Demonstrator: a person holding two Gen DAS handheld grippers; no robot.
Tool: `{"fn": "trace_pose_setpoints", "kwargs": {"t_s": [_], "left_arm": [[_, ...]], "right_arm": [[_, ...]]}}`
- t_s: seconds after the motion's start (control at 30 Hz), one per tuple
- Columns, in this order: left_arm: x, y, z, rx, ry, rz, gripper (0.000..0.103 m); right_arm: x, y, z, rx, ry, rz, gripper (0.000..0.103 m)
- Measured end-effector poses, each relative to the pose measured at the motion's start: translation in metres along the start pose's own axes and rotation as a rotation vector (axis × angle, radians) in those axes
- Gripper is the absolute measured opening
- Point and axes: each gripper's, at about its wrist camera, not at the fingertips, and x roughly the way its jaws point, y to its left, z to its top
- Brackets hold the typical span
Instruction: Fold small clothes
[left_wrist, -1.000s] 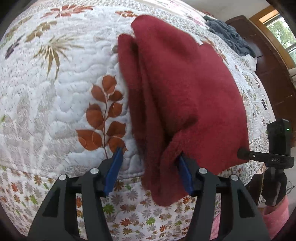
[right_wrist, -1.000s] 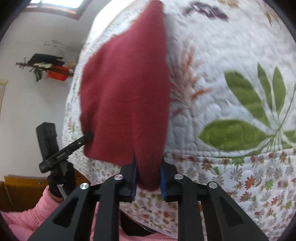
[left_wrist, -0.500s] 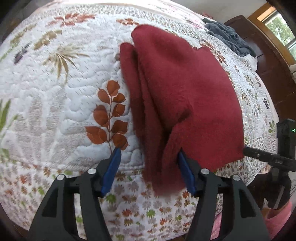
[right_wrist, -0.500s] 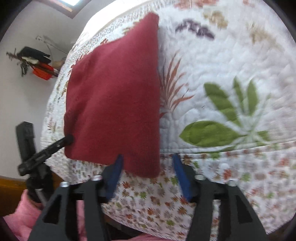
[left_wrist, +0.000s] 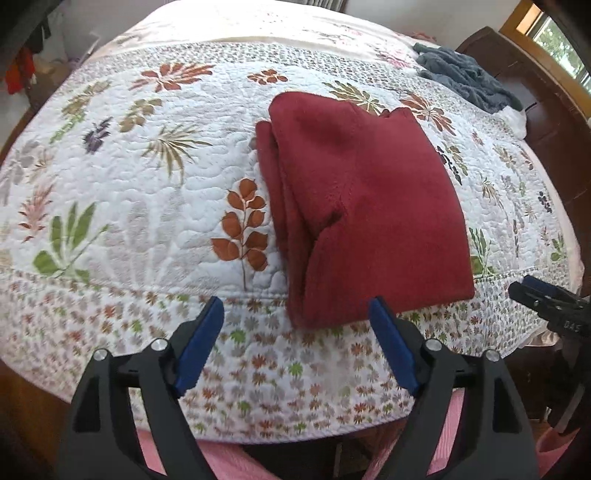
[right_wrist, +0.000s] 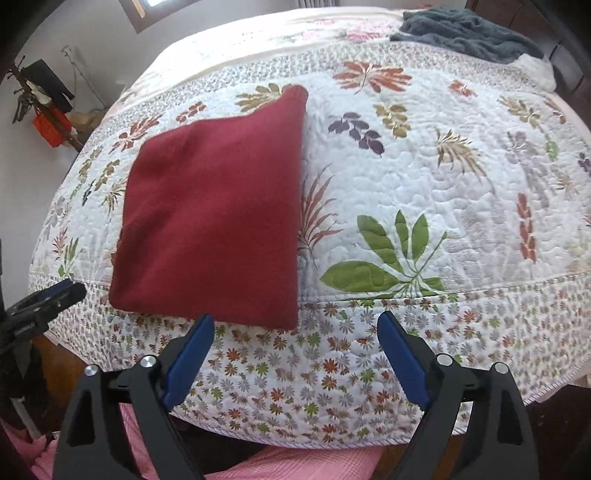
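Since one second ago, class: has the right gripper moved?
Yes. The right gripper has opened and drawn back from the red garment, which now lies free near the quilt edge.

Quilt (left_wrist: 155, 206): far end and side drops cut off by the frame in both wrist views; the part under the red folded garment (left_wrist: 369, 206) is hidden.

Red folded garment: inner layers are concealed; garment type cannot be told.

Grey cloth heap (right_wrist: 469, 33): crumpled, partly cut off at the top edge; kind undetermined.

Items by the wall (right_wrist: 44, 107): small and distorted; not identifiable.

Pink clothing (right_wrist: 295, 461): cut off by the lower edge.
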Motion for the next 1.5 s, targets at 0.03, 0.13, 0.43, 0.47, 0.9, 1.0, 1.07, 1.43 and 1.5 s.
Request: {"fn": "trace_pose_setpoints", "kwargs": {"t_s": [0.03,0.13,0.43,0.47,0.9,1.0,1.07,1.43,1.5], "left_arm": [[-0.005,-0.002,-0.001,0.007,-0.004,0.016,0.087],[-0.020,-0.011,-0.004,0.029,-0.025,0.040,0.089],[-0.049,-0.033,-0.010,0.037,-0.043,0.100,0.092],[-0.052,-0.036,-0.011,0.045,-0.049,0.113,0.092],[-0.059,-0.049,-0.013,0.049,-0.055,0.179,0.092],[-0.061,-0.051,-0.014,0.053,-0.060,0.203,0.092],[-0.062,-0.051,-0.014,0.050,-0.062,0.212,0.092],[-0.059,-0.054,-0.014,0.044,-0.060,0.264,0.092],[-0.055,-0.055,-0.014,0.048,-0.050,0.268,0.092]], "right_arm": [[-0.003,0.001,-0.001,0.003,0.000,-0.009,0.093],[-0.017,0.008,-0.002,-0.002,-0.016,-0.052,0.094],[-0.049,0.027,-0.008,0.000,-0.023,-0.115,0.099],[-0.053,0.029,-0.009,-0.004,-0.030,-0.124,0.099],[-0.075,0.045,-0.016,-0.032,-0.051,-0.169,0.099],[-0.077,0.047,-0.015,-0.033,-0.059,-0.171,0.099],[-0.078,0.048,-0.014,-0.035,-0.060,-0.166,0.099],[-0.073,0.046,-0.012,-0.035,-0.050,-0.195,0.099],[-0.070,0.044,-0.013,-0.033,-0.042,-0.198,0.099]]}}
